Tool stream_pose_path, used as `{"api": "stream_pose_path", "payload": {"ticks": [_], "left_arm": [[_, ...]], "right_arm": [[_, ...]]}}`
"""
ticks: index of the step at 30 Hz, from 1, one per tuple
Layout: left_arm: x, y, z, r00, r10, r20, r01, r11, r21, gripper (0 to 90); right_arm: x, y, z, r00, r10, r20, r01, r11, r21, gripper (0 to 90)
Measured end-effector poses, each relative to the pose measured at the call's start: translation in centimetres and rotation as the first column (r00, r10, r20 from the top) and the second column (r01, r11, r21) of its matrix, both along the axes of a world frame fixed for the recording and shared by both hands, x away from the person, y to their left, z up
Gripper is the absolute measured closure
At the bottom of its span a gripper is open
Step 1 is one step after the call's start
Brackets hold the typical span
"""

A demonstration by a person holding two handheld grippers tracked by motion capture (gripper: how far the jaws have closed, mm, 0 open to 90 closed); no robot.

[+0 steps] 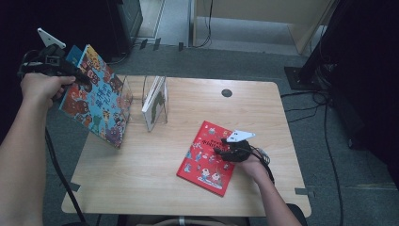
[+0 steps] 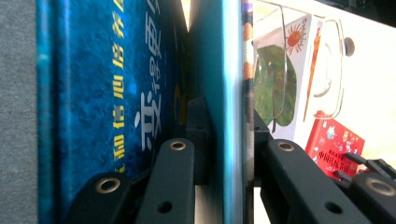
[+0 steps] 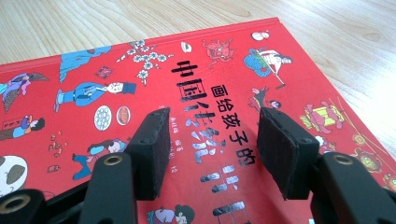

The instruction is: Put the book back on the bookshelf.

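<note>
The wooden desk (image 1: 155, 188) carries a clear acrylic book rack (image 1: 162, 101) at its far left, standing upright with several see-through dividers. One slot holds a thin white picture book (image 1: 154, 101) with a green leaf and an orange sun on its cover, leaning on its edge; the slot left of it, next to the raised book, looks unfilled.

Left of the rack, past the desk's left edge, the blue picture book (image 1: 96, 96) is lifted off the surface and tilted, its lower corner close to the desk's left rim and its right edge just beside the rack's outer divider. The left gripper (image 1: 70, 70) has its jaws clamped narrow on the far upper edge of this book; in the left gripper view the cover sits pinched between the pads.

On the near right of the desk lies the red picture book (image 1: 207, 157), flat and well apart from the rack. The right gripper (image 1: 225, 151) rests over its right half, jaws spread fairly wide above the cover, nothing between them.

A round dark grommet (image 1: 227, 92) sits at the far edge.
</note>
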State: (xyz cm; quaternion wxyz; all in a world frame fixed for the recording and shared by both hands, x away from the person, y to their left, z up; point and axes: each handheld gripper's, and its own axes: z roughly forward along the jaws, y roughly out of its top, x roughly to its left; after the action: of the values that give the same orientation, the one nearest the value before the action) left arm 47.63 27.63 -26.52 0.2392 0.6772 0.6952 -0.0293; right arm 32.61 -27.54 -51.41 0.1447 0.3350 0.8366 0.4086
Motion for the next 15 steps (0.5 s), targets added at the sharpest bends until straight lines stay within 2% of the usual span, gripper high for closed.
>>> {"api": "stream_pose_path", "payload": {"ticks": [7,11,13,15], "left_arm": [[-0.02,0.01,-0.06,1.0,-0.007,-0.006,0.007,0.9999,-0.007,78.5],[-0.06,-0.18,-0.33,0.9993,-0.027,-0.024,0.027,0.9996,-0.006,77.7],[-0.1,-0.44,-0.3,0.9993,-0.034,-0.015,0.034,0.9994,-0.004,76.8],[-0.09,-0.62,-0.18,0.9994,-0.033,-0.008,0.033,0.9992,-0.021,75.6]], "right_arm": [[0.0,0.0,-0.01,1.0,0.0,0.0,0.0,1.0,0.001,44.9],[0.0,-0.01,-0.01,1.0,0.0,0.001,0.0,1.0,0.0,44.9],[-0.01,0.0,-0.01,1.0,0.0,0.0,0.0,1.0,0.0,44.9],[-0.02,0.01,-0.02,1.0,0.0,0.001,0.0,1.0,0.0,44.9]]}}
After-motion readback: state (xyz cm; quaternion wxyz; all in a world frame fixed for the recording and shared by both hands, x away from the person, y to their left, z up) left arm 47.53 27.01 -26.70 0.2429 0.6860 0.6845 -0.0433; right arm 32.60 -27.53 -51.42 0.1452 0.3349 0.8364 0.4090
